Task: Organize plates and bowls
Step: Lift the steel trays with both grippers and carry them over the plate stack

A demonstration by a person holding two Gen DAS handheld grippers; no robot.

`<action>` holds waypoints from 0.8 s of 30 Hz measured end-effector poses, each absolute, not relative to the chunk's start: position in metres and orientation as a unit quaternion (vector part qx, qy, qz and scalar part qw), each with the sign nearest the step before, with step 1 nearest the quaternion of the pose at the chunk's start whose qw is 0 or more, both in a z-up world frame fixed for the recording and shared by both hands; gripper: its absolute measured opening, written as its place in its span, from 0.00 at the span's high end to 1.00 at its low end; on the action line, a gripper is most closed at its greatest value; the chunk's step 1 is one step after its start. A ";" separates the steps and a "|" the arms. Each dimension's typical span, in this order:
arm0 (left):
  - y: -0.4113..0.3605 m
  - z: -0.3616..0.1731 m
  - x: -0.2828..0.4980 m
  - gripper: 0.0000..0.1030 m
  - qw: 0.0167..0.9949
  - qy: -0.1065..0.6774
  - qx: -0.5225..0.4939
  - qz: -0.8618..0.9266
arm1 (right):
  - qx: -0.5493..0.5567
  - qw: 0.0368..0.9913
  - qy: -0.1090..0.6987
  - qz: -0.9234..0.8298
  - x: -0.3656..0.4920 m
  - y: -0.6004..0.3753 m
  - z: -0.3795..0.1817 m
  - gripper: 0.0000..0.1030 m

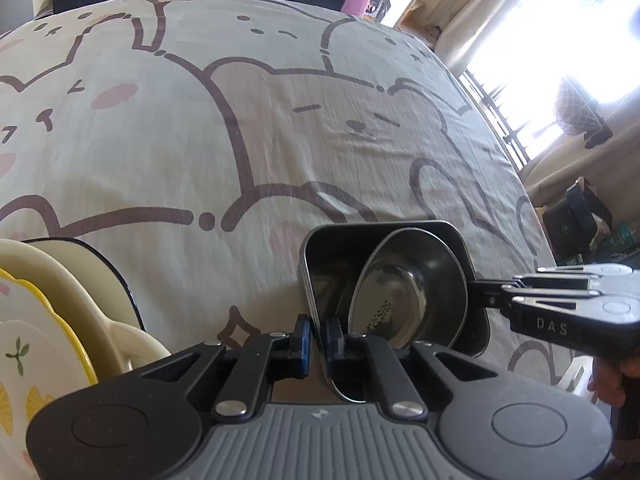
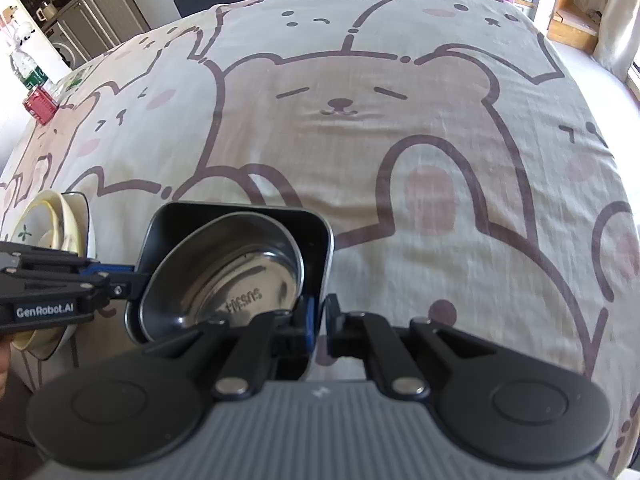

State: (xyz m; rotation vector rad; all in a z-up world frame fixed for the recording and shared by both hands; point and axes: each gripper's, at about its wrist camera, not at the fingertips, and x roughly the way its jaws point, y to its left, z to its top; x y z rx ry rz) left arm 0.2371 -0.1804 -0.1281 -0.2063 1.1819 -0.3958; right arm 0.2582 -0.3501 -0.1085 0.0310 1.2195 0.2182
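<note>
Left wrist view: the bear-print cloth (image 1: 200, 128) is covering the table, and on it the square black dish (image 1: 332, 248) is sitting with the steel bowl (image 1: 400, 300) inside — the left gripper (image 1: 318, 338) is clamping the dish's near rim, the right gripper (image 2: 318, 320) its opposite rim. Left of the dish, cream plates (image 1: 48, 320) are stacked.

Left tool (image 1: 318, 340), pitched steeply downward, jaws closed nearly together on a thin metal rim, one blue pad (image 1: 303, 340) on each side of it. Right tool (image 2: 319, 326), likewise pitched steeply down, jaws pinched on a dark rim. Each tool enters the other's view from the side; a hand (image 1: 612, 384) grips the right one.
</note>
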 end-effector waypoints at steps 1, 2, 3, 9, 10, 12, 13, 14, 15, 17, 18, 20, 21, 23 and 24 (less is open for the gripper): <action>-0.179 -0.126 0.238 0.94 0.808 0.551 -0.100 -0.184 | 0.014 0.816 0.569 0.102 0.257 -0.349 -0.107 0.94; -0.177 -0.124 0.239 0.95 0.809 0.548 -0.105 -0.183 | 0.015 0.818 0.565 0.102 0.256 -0.349 -0.105 0.94; -0.176 -0.121 0.240 0.95 0.811 0.544 -0.109 -0.184 | 0.019 0.822 0.560 0.102 0.255 -0.349 -0.102 0.94; -0.163 -0.091 0.240 0.96 0.828 0.511 -0.125 -0.195 | 0.057 0.846 0.520 0.099 0.247 -0.356 -0.077 0.94; -0.158 -0.087 0.239 0.96 0.829 0.507 -0.132 -0.195 | 0.063 0.850 0.513 0.101 0.246 -0.356 -0.072 0.94; -0.149 -0.078 0.237 0.96 0.833 0.498 -0.143 -0.195 | 0.068 0.858 0.499 0.102 0.244 -0.353 -0.063 0.94; -0.145 -0.073 0.235 0.96 0.835 0.493 -0.146 -0.195 | 0.071 0.861 0.493 0.103 0.243 -0.351 -0.058 0.94; -0.140 -0.068 0.234 0.96 0.838 0.487 -0.150 -0.194 | 0.074 0.864 0.487 0.105 0.242 -0.348 -0.054 0.94; -0.133 -0.064 0.232 0.96 0.840 0.482 -0.157 -0.194 | 0.076 0.867 0.480 0.107 0.241 -0.345 -0.049 0.94; -0.120 -0.056 0.229 0.96 0.843 0.473 -0.169 -0.191 | 0.078 0.874 0.467 0.111 0.240 -0.337 -0.040 0.94; -0.114 -0.052 0.227 0.96 0.845 0.468 -0.173 -0.190 | 0.081 0.876 0.461 0.113 0.239 -0.332 -0.036 0.94; -0.100 -0.046 0.223 0.96 0.848 0.462 -0.183 -0.186 | 0.087 0.879 0.453 0.119 0.237 -0.323 -0.029 0.94; -0.092 -0.043 0.220 0.96 0.848 0.460 -0.188 -0.184 | 0.088 0.880 0.450 0.124 0.236 -0.317 -0.027 0.94; -0.075 -0.038 0.214 0.96 0.851 0.453 -0.198 -0.178 | 0.089 0.882 0.444 0.133 0.233 -0.304 -0.020 0.94; -0.066 -0.035 0.210 0.96 0.852 0.450 -0.204 -0.175 | 0.091 0.882 0.442 0.139 0.233 -0.298 -0.017 0.94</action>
